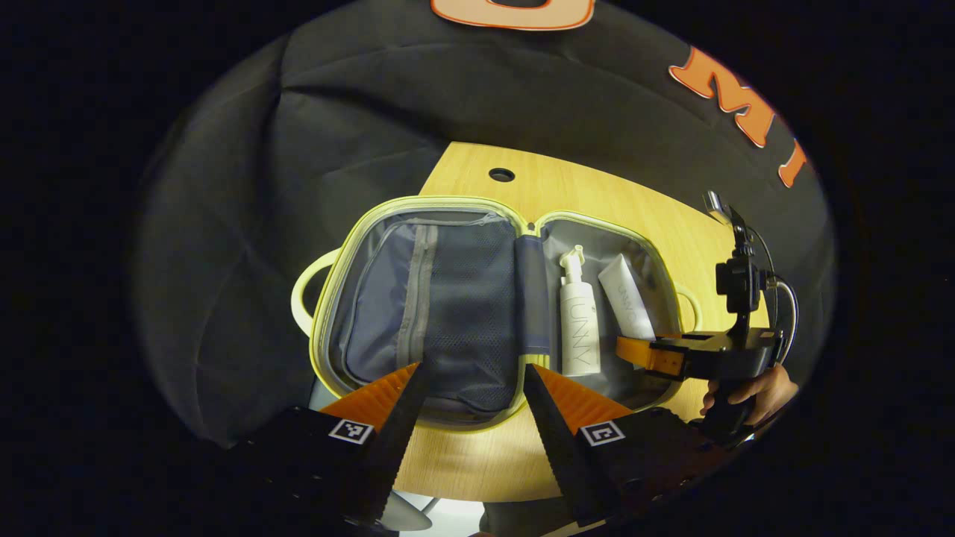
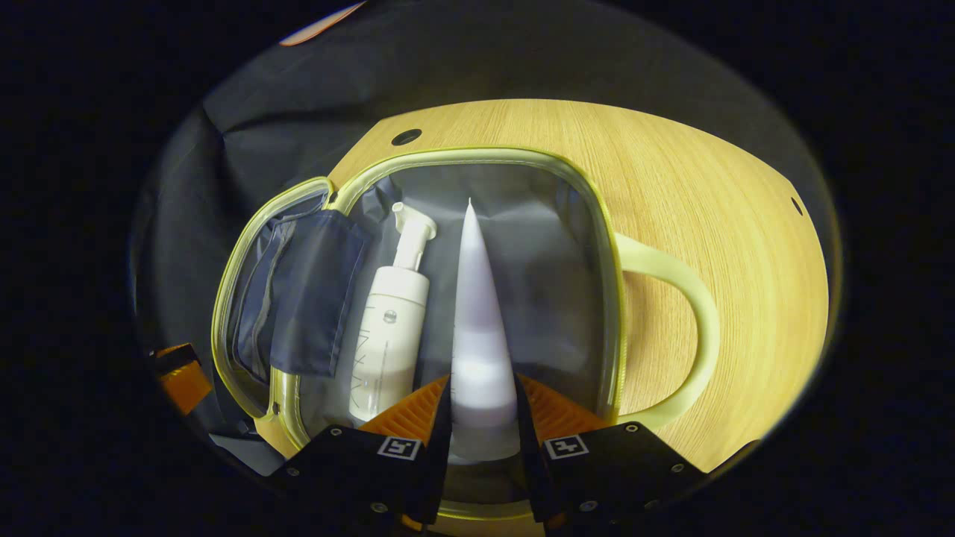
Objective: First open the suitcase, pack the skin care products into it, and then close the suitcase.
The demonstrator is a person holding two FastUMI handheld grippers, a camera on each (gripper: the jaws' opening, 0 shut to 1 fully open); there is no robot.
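The pale yellow suitcase (image 1: 339,298) lies open flat on the wooden table. Its left half shows a grey mesh zip pocket (image 1: 448,298). In its right half lie a white pump bottle (image 1: 579,328) and a white tube (image 1: 627,294), side by side. My right gripper (image 2: 481,406) is shut on the tube (image 2: 477,313) at its cap end, the tube pointing away over the lining beside the bottle (image 2: 388,321). From the left gripper view the right gripper (image 1: 643,352) reaches in from the right, held by a hand (image 1: 753,391). My left gripper (image 1: 474,388) hangs open above the suitcase's near rim.
The suitcase rim (image 2: 606,261) has a pale loop handle (image 2: 697,306) on the right and another handle (image 1: 304,292) on the left. Bare table (image 2: 716,186) with a cable hole (image 2: 406,137) lies beyond. The black cloth wall stands close behind.
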